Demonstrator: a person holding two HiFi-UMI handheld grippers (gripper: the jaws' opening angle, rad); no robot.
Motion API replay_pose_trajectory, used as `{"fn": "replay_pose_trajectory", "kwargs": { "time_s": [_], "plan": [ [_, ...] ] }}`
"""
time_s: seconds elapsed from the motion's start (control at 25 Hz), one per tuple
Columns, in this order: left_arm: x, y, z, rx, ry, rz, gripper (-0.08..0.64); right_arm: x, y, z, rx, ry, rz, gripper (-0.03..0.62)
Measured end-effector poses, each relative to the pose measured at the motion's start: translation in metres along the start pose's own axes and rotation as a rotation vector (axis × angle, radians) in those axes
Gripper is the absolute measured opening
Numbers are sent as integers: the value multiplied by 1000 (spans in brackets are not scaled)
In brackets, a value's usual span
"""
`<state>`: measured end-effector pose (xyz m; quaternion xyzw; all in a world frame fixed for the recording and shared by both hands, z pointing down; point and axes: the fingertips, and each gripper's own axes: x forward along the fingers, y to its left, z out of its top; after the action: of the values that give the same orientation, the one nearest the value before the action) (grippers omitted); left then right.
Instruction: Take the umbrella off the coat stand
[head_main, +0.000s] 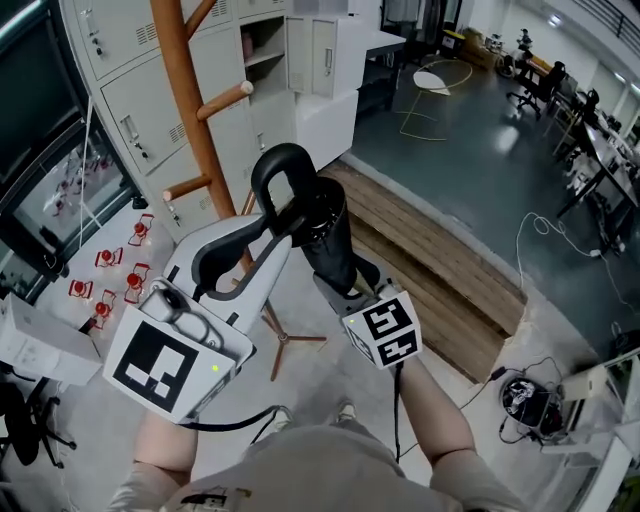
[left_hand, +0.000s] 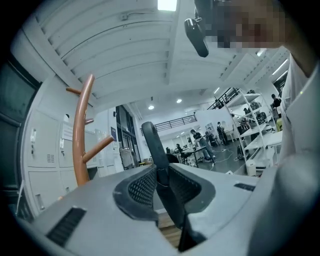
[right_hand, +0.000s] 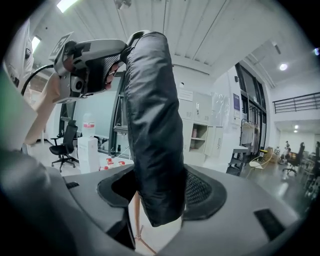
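Orange-brown wooden coat stand (head_main: 180, 70) rises beyond, left of the fingers. The black folded umbrella (head_main: 325, 235) stands roughly upright, clear of its pegs. Right gripper (right_hand: 160, 186) fingers hold its body wide, and left gripper (left_hand: 161, 176) fingers pinch its loop handle (left_hand: 152, 145).

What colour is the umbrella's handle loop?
The handle loop is black, like the folded umbrella; the head view shows it best.

Pale grey left claw (head_main: 272, 222) and right claw (head_main: 333, 268), black mesh pads (left_hand: 141, 187), black-and-white marker cubes (head_main: 160, 365), black cables (head_main: 225, 425), grey shirt (head_main: 310, 465)
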<state>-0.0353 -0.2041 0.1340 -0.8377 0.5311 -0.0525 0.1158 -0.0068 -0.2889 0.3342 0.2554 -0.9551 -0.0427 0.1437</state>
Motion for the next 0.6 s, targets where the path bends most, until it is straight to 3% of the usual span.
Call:
{"fn": "replay_pose_trajectory", "kwargs": {
  "time_s": [0.24,0.6],
  "plan": [
    [-15,-7,11,4,-46,-12,81,-14,5,9,-37,6,-14,262],
    [-22,-10,-19,-31,-15,-20,81,-6,24,-23,-15,62,37,262]
  ]
}}
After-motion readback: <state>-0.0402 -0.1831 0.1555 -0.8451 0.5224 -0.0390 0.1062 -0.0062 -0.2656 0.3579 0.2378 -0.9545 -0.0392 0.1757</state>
